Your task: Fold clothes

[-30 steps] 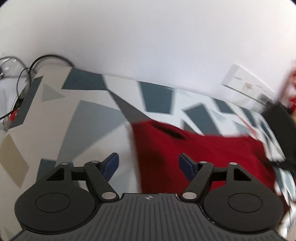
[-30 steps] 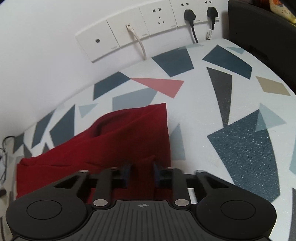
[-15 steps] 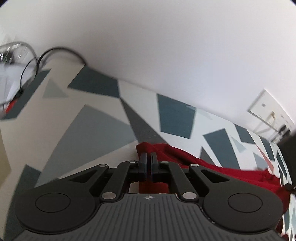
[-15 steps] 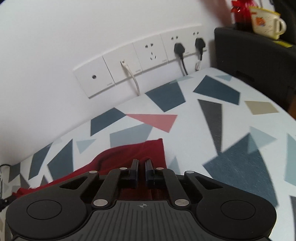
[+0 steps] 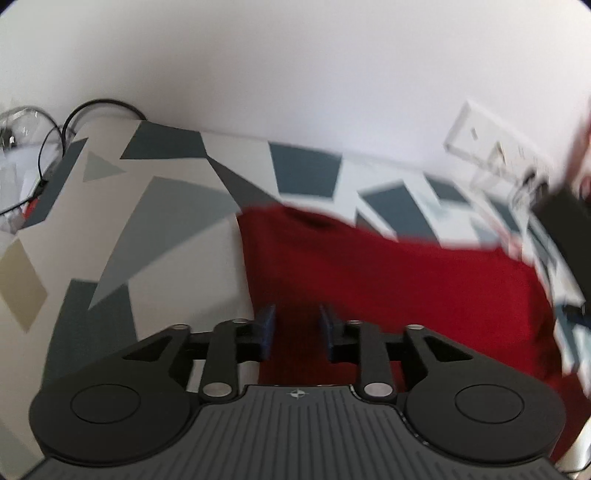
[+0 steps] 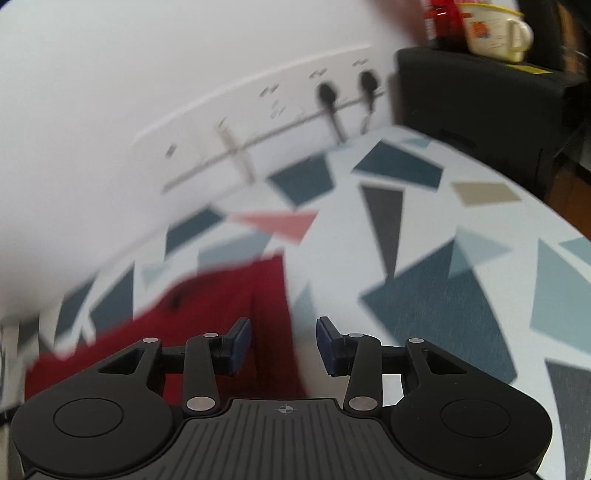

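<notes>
Table top (image 6: 461, 295) right of the red garment (image 6: 221, 314) is bare patterned cloth, open passage out to the rounded edge. Left of the garment (image 5: 369, 280) the cloth (image 5: 166, 229) is bare too. Far side blocked by the wall (image 6: 110, 110) with a socket strip (image 6: 258, 122), two plugs (image 6: 327, 92) in it. Black box (image 6: 480, 107) with a mug (image 6: 495, 29) on top closes the far right corner. Black cables (image 5: 59, 125) loop at the far left corner.

garment (image 5: 388, 280) on table (image 5: 177, 258), sockets (image 6: 258, 122) behind
</notes>
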`<state>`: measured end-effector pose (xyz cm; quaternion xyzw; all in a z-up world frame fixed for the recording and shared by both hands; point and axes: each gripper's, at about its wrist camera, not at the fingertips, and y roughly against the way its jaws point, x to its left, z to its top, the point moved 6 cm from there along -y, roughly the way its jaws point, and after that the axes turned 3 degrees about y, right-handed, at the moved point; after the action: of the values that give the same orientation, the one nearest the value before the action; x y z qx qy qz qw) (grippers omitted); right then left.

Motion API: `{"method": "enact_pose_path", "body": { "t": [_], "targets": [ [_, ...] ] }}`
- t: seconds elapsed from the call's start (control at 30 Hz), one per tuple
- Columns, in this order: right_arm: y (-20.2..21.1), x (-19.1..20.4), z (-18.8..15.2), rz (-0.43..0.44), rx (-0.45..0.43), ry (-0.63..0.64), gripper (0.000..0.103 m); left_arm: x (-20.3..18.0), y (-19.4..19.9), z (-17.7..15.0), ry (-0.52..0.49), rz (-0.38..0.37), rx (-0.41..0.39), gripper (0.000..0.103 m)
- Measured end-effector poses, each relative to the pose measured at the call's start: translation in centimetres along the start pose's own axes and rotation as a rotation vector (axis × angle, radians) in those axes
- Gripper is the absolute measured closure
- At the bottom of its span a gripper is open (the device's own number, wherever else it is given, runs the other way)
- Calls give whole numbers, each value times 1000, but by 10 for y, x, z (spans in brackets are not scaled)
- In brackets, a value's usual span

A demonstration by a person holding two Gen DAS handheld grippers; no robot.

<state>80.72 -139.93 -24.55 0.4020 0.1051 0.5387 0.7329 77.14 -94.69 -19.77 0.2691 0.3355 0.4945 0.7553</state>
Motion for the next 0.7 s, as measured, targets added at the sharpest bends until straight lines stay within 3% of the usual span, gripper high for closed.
{"method": "enact_pose_path", "body": {
  "t": [0.03, 0.1, 0.17, 0.23, 0.27, 0.33, 0.37, 0.5, 0.6, 0.7],
  "targets": [
    [-1, 5, -7, 1, 13, 26, 66, -1, 4, -6, -10, 14, -3, 62],
    [-6, 15, -16, 10, 30, 64, 66, -2, 9, -15, -7, 12, -5, 33],
    [-9, 26, -22, -2, 37, 136, 60, -3, 8, -22, -11, 28, -2, 27],
    [-16, 36, -25, -32, 53, 239, 63, -2, 4, -27, -27, 59, 14, 34],
    [-19, 39, -26, -42, 60, 267, 74, 0, 1, -28, -22, 53, 26, 54],
    [-18, 38, -23, -34, 53, 258, 89, 2, -2, -28, 2, 17, 51, 61],
    [-16, 35, -20, -53, 40, 255, 102, 2, -3, -27, 2, 21, 55, 62],
    [-4, 16, -10, -150, 20, 248, 103, 1, -3, -27, -6, 34, 56, 62],
    [-2, -2, -8, -126, 50, 160, 101, 1, -2, -28, 3, 44, 59, 59],
    [1, -1, -4, -11, 16, 69, 75, 3, -1, -28, 28, 44, 54, 58]
  ]
}}
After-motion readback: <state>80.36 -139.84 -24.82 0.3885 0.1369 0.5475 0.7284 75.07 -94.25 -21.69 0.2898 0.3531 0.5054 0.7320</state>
